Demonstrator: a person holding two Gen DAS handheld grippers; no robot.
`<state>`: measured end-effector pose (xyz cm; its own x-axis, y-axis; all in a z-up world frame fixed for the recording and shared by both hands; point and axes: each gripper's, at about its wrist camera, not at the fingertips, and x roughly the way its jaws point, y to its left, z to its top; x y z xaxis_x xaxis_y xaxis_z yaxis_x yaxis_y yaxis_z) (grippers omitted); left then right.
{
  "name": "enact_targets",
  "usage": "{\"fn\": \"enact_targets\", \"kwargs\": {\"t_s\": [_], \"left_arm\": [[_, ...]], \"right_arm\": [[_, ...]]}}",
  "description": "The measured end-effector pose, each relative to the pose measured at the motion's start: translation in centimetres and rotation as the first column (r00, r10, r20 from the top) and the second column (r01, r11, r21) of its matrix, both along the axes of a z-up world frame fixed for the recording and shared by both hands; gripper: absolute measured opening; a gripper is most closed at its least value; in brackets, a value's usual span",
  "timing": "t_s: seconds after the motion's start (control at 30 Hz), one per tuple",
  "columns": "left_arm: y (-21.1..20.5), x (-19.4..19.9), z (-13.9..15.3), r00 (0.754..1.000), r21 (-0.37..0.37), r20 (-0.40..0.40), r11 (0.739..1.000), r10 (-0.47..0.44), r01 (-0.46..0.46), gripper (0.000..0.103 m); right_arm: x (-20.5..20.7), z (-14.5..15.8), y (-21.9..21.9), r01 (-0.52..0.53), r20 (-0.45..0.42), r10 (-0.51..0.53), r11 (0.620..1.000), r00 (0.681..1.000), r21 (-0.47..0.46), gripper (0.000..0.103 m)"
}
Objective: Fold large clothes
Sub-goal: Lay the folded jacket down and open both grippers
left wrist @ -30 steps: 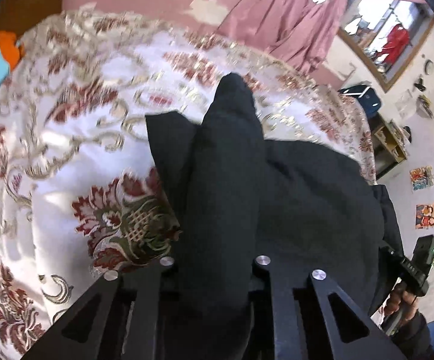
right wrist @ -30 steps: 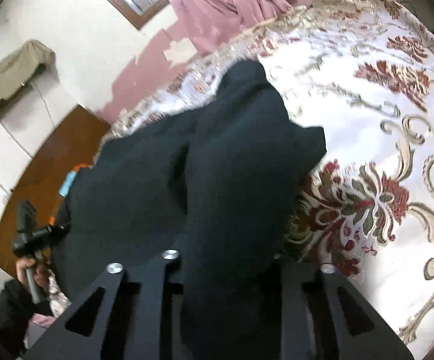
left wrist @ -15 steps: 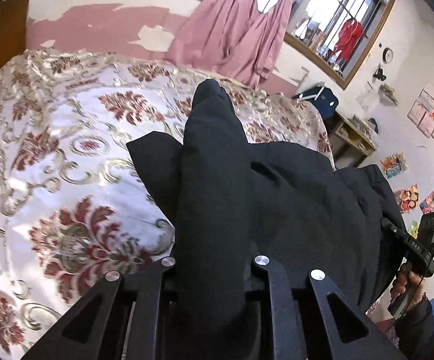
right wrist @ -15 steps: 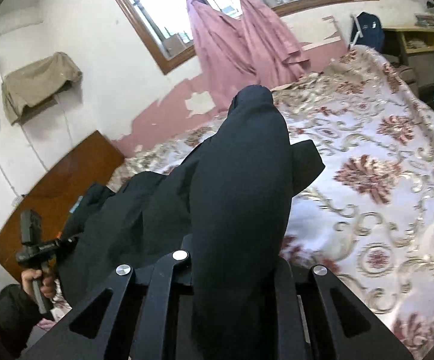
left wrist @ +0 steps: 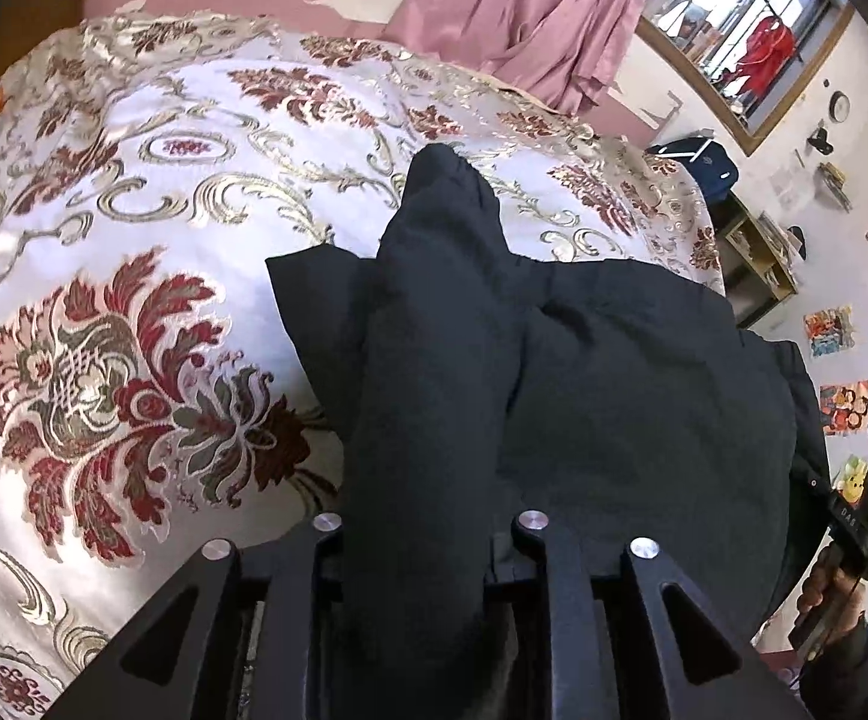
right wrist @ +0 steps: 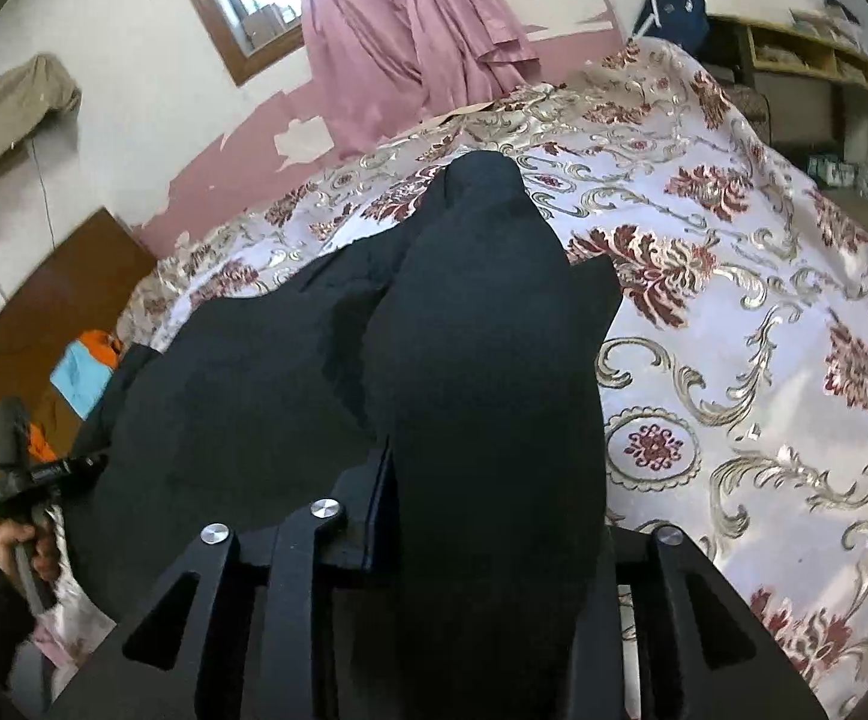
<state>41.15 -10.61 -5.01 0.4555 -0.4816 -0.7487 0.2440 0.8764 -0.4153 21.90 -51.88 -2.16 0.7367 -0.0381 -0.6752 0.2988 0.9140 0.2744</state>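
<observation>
A large black garment (left wrist: 613,372) hangs between my two grippers above a bed with a white, red and gold floral cover (left wrist: 134,252). My left gripper (left wrist: 428,480) is shut on one edge of it; the cloth drapes over the fingers and hides the tips. My right gripper (right wrist: 481,468) is shut on the other edge of the black garment (right wrist: 242,396), fingers also hidden under cloth. The right gripper shows at the right edge of the left wrist view (left wrist: 853,528), and the left gripper shows at the left edge of the right wrist view (right wrist: 32,474).
The bed cover (right wrist: 763,330) spreads ahead of both grippers. Pink curtains (right wrist: 410,36) and a window lie beyond the bed. A wooden headboard (right wrist: 44,324) with blue and orange cloth (right wrist: 83,369) is at one side. A shelf unit (left wrist: 757,258) stands by the far wall.
Both grippers have tilted down and lowered toward the bed after having risen half a second ago. The black garment stays held in both.
</observation>
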Motion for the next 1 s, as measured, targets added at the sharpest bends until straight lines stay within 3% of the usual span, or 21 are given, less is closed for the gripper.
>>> {"fn": "enact_targets", "kwargs": {"t_s": [0.07, 0.1, 0.13, 0.17, 0.2, 0.23, 0.37, 0.5, 0.57, 0.63, 0.83, 1.0], "left_arm": [[0.1, 0.3, -0.4, 0.998, 0.008, -0.054, 1.000, 0.020, -0.019, 0.035], [0.3, 0.4, -0.8, 0.996, 0.001, -0.079, 1.000, 0.029, -0.029, 0.040], [0.7, 0.6, -1.1, 0.993, -0.016, -0.110, 0.999, 0.043, -0.045, 0.045], [0.8, 0.6, -1.3, 0.991, -0.023, -0.122, 0.998, 0.051, -0.054, 0.050], [1.1, 0.6, -1.6, 0.989, -0.025, -0.136, 0.997, 0.065, -0.068, 0.064], [1.3, 0.5, -1.5, 0.988, -0.023, -0.134, 0.996, 0.078, -0.081, 0.072], [1.7, 0.1, -0.9, 0.991, -0.007, -0.093, 0.995, 0.095, -0.096, 0.076], [2.0, -0.6, 0.0, 0.992, -0.004, -0.059, 0.993, 0.115, -0.116, 0.091], [2.3, -1.1, 0.8, 0.991, -0.029, -0.021, 0.990, 0.135, -0.136, 0.095], [2.5, -1.8, 1.6, 0.987, -0.029, 0.030, 0.987, 0.159, -0.158, 0.103], [1.9, -3.5, 3.6, 0.973, 0.030, 0.157, 0.984, 0.168, -0.175, 0.103], [1.0, -6.9, 5.1, 0.934, 0.078, 0.321, 0.978, 0.158, -0.193, 0.103]], "right_arm": [[0.2, -0.2, 0.2, 0.011, -0.015, -0.012, 1.000, 1.000, -0.010, 0.056], [0.2, -0.3, 0.2, 0.017, -0.016, -0.017, 1.000, 1.000, -0.007, 0.071], [0.2, -0.4, 0.1, 0.019, -0.015, -0.019, 1.000, 1.000, -0.006, 0.077], [0.2, -0.5, 0.1, 0.027, -0.019, -0.027, 1.000, 0.999, -0.011, 0.078], [0.0, -0.7, 0.0, 0.029, -0.023, -0.030, 0.999, 0.999, -0.015, 0.078], [0.2, -0.9, -0.2, 0.035, -0.030, -0.036, 0.999, 0.999, -0.022, 0.080], [0.1, -1.0, -0.1, 0.054, -0.043, -0.056, 0.998, 0.998, -0.039, 0.088], [-0.2, -0.6, 0.2, 0.069, -0.043, -0.072, 0.995, 0.996, -0.074, 0.093], [-0.6, 0.1, 0.5, 0.091, -0.023, -0.095, 0.989, 0.995, -0.119, 0.101], [-1.0, 0.9, 0.8, 0.108, 0.001, -0.110, 0.981, 0.994, -0.159, 0.102], [-2.0, 2.9, 1.9, 0.113, 0.037, -0.107, 0.969, 0.994, -0.220, 0.102], [-4.3, 3.8, 3.1, 0.167, 0.121, -0.142, 0.959, 0.982, -0.229, 0.102]]}}
